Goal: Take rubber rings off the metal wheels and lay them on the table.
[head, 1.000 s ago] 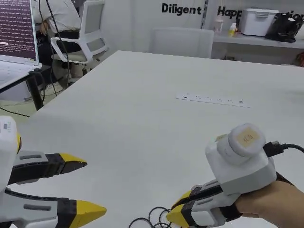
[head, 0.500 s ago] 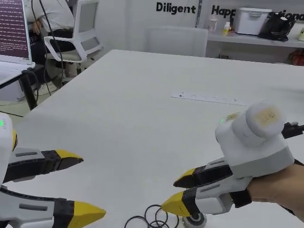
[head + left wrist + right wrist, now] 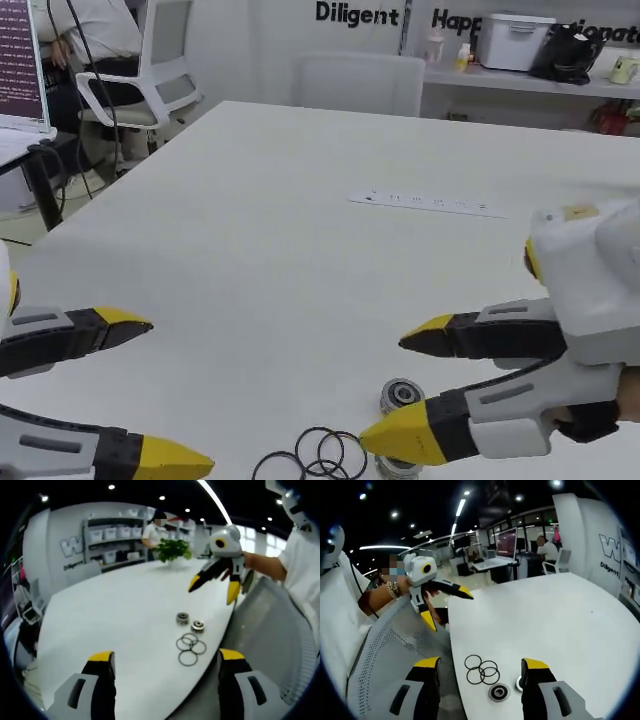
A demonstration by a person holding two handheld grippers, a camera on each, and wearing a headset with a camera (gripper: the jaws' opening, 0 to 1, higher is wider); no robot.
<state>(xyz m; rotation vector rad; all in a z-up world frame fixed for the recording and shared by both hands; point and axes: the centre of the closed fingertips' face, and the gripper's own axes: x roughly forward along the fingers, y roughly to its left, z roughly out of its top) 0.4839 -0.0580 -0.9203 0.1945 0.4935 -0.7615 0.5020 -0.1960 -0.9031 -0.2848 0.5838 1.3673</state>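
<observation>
The right gripper and left gripper both gaped empty, so the right probably needed to pinch the farther metal wheel squarely without scattering the loose rubber rings beside it.

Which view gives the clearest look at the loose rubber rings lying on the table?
The right gripper view: the rubber rings lie whole between its jaws, four overlapping loops. The left gripper view shows them whole but smaller; the head view has them at the bottom edge, partly cut off.

Your white table holds loose rubber rings, two metal wheels just beside them, and a power strip farther off.
</observation>
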